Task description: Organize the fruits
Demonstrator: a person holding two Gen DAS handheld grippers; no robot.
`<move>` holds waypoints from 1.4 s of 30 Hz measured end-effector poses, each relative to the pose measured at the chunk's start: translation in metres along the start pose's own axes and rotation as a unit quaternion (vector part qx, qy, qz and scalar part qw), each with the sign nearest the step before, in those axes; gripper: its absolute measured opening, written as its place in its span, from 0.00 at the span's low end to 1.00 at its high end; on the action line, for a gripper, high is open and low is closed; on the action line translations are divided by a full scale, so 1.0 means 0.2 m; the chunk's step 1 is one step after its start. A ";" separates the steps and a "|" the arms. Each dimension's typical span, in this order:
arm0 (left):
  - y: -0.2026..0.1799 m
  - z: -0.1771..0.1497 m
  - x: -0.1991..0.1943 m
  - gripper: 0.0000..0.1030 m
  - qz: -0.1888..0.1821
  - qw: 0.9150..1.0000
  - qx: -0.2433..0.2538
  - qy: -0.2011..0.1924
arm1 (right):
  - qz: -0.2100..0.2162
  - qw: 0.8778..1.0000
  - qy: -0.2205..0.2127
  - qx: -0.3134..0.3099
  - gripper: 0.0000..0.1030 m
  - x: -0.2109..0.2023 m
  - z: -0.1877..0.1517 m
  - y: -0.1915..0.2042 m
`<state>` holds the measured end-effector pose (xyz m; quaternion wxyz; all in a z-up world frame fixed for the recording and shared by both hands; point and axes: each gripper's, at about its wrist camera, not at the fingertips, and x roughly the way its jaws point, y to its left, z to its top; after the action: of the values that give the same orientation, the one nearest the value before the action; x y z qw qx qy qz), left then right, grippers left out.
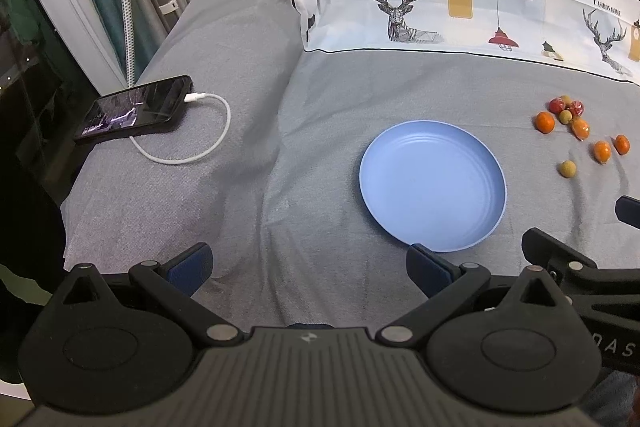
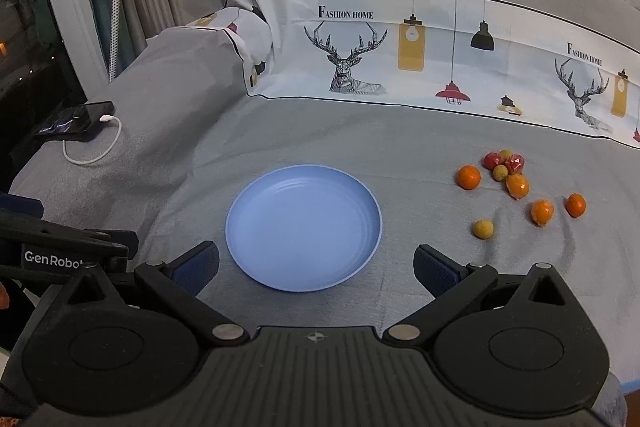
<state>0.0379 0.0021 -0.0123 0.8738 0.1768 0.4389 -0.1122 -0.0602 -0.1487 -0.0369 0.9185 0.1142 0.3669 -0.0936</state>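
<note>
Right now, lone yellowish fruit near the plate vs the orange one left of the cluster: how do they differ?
The yellowish fruit is smaller, dull and pale; the orange fruit is bigger, bright and glossy. The yellowish one sits nearer the blue plate, apart from the rest; the orange one lies beside the cluster. Both are round, resting on grey cloth.

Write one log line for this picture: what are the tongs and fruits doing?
left tongs: open, holding nothing | right tongs: open, holding nothing | round blue plastic plate: no fruit on it | small orange, red and yellow fruits: on grey cloth right of plate
</note>
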 end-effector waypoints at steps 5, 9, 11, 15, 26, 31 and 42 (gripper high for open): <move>0.01 0.00 -0.01 1.00 0.000 1.000 -0.004 -0.004 | 0.000 1.000 -0.009 0.002 1.00 -0.02 0.00 0.01; 0.01 -0.01 -0.01 1.00 -0.001 1.000 -0.005 -0.002 | 0.003 1.000 -0.010 -0.003 1.00 -0.03 0.00 0.02; 0.01 -0.01 0.00 1.00 -0.001 1.000 -0.003 0.001 | 0.001 1.000 -0.008 -0.003 1.00 -0.03 0.00 0.01; 0.00 0.00 -0.01 1.00 -0.002 1.000 0.001 -0.003 | -0.005 1.000 -0.009 0.003 1.00 -0.03 0.01 0.00; -0.04 -0.02 -0.05 1.00 -0.005 1.000 0.006 -0.008 | -0.007 1.000 -0.010 0.011 1.00 -0.07 -0.01 -0.03; -0.05 -0.04 -0.08 1.00 -0.003 1.000 0.010 -0.012 | -0.007 1.000 -0.012 0.016 1.00 -0.09 -0.02 -0.03; -0.05 -0.06 -0.12 1.00 -0.001 1.000 0.010 -0.020 | -0.008 1.000 -0.022 0.017 1.00 -0.13 -0.04 -0.04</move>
<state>0.0112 -0.0011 -0.0019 0.8803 0.1828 0.4208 -0.1208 -0.0857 -0.1514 -0.0246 0.9235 0.1250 0.3458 -0.1095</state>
